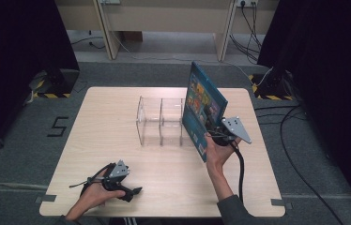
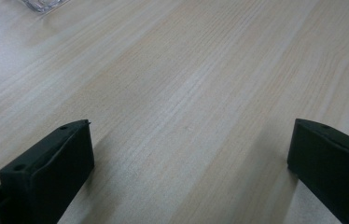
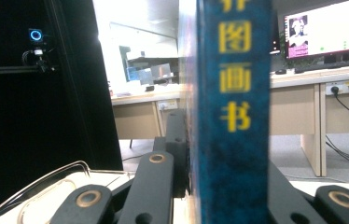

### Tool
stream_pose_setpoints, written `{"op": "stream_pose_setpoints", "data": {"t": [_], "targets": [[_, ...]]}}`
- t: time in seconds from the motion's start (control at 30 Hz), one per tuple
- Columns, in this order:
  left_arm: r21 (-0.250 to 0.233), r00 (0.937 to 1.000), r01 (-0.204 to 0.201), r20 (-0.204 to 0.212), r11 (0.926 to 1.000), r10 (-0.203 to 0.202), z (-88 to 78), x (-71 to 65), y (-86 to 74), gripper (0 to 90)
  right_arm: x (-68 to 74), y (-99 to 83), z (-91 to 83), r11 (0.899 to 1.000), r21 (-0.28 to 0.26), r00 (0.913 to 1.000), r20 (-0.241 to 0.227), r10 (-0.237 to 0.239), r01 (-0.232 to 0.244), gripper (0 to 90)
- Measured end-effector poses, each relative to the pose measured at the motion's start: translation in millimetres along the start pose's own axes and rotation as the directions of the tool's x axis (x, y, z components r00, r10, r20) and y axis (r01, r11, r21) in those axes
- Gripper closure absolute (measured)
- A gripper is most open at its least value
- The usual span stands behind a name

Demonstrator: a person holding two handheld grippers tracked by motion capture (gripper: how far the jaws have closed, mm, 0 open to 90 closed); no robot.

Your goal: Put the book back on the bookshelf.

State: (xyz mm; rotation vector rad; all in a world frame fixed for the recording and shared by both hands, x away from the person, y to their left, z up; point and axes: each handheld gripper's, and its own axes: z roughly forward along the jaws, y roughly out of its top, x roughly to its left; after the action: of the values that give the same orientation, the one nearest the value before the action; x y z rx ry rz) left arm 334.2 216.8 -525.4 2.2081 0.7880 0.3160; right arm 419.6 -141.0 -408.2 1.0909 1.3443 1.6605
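Note:
A blue picture book (image 1: 203,108) stands upright in the air over the right end of a clear plastic divider rack (image 1: 160,121) in the middle of the table. My right gripper (image 1: 217,129) is shut on the book near its lower right edge. In the right gripper view the book's blue spine (image 3: 233,112) with yellow characters rises between the two black jaws, which press on it from both sides. My left gripper (image 1: 135,191) rests on the table near the front left edge, open, with bare wood between its fingers (image 2: 51,163).
The light wooden table (image 1: 117,159) has free room left of and in front of the rack. A corner of the clear rack (image 2: 42,4) lies far ahead of the left gripper. Black curtains flank the table, and cables lie on the floor at the right.

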Motion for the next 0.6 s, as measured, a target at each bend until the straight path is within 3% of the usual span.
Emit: {"op": "stream_pose_setpoints", "data": {"t": [0.6], "targets": [[0.0, 1.0, -0.001, 0.002, 1.0, 0.001, -0.2, -0.4, -0.2, 0.0, -3.7, -8.5, -2.6, 0.997, -0.061, 0.9983, 0.009, 0.057, -0.056, 81.4]]}}
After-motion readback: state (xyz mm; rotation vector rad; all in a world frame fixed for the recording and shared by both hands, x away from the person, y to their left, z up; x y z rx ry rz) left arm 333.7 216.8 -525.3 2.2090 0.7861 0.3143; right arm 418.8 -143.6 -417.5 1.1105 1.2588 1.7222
